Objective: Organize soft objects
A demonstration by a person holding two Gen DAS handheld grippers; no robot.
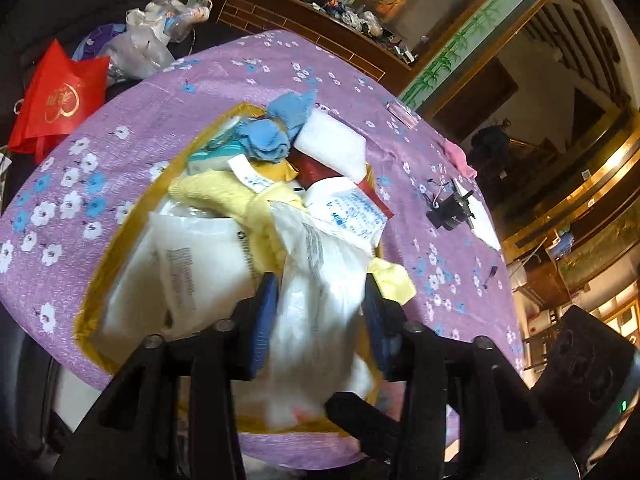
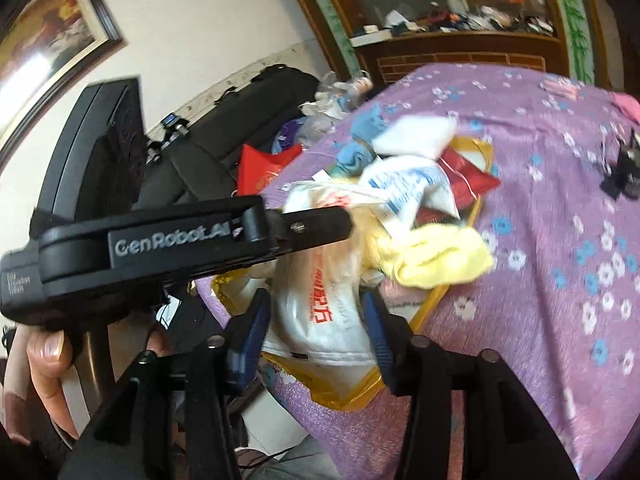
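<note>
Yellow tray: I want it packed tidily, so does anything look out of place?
Yes. The yellow tray is overfilled: a yellow cloth hangs over its right rim onto the purple tablecloth, and a pink cloth lies apart.

Dim indoor light, fisheye warp, motion blur

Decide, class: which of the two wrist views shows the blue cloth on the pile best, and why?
The left wrist view. There the blue cloth is sharp and lies near the centre, draped at the far end of the yellow tray, beside a white pad. The right wrist view shows it smaller, motion-blurred and partly hidden by other items.
</note>
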